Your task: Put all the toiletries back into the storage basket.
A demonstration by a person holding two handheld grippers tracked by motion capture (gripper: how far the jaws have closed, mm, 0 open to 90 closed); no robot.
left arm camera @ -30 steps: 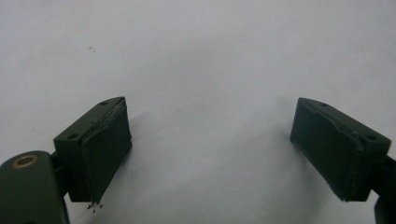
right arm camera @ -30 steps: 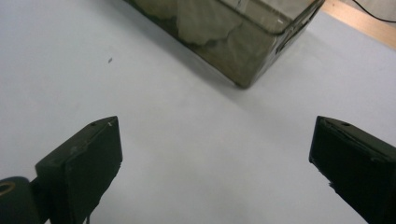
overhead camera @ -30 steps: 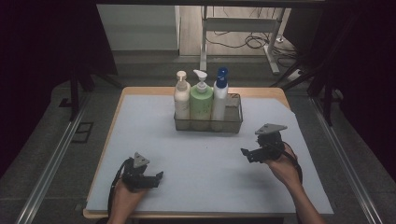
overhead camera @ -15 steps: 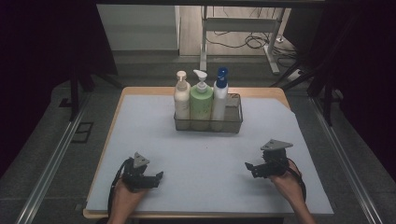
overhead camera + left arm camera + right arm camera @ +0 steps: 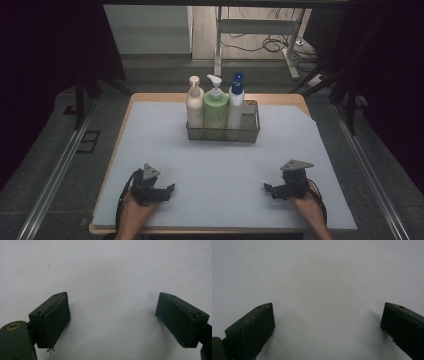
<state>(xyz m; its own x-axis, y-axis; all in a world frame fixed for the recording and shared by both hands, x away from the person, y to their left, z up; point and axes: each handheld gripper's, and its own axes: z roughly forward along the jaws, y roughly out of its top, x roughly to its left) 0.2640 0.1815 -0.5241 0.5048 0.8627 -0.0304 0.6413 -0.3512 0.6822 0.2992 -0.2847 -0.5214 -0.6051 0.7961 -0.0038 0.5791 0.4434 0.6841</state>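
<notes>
A wire basket [image 5: 250, 131] stands at the back middle of the table and holds three upright bottles: a cream pump bottle [image 5: 194, 107], a green pump bottle [image 5: 215, 108] and a white bottle with a blue cap [image 5: 235, 105]. My left gripper [image 5: 170, 189] rests near the front left of the table, open and empty. In the left gripper view its jaws [image 5: 112, 315] stand wide apart over bare pale surface. My right gripper [image 5: 267, 189] sits near the front right, also open, its jaws [image 5: 327, 327] wide apart with nothing between them.
A pale blue mat [image 5: 220, 165] covers the wooden table [image 5: 150, 97]. Metal rails [image 5: 55, 170] run along both sides on the floor. A stand and cables [image 5: 270, 42] lie beyond the table's far edge.
My right gripper has drawn back toward the front edge of the table and lowered. The left gripper has stayed where it was.
</notes>
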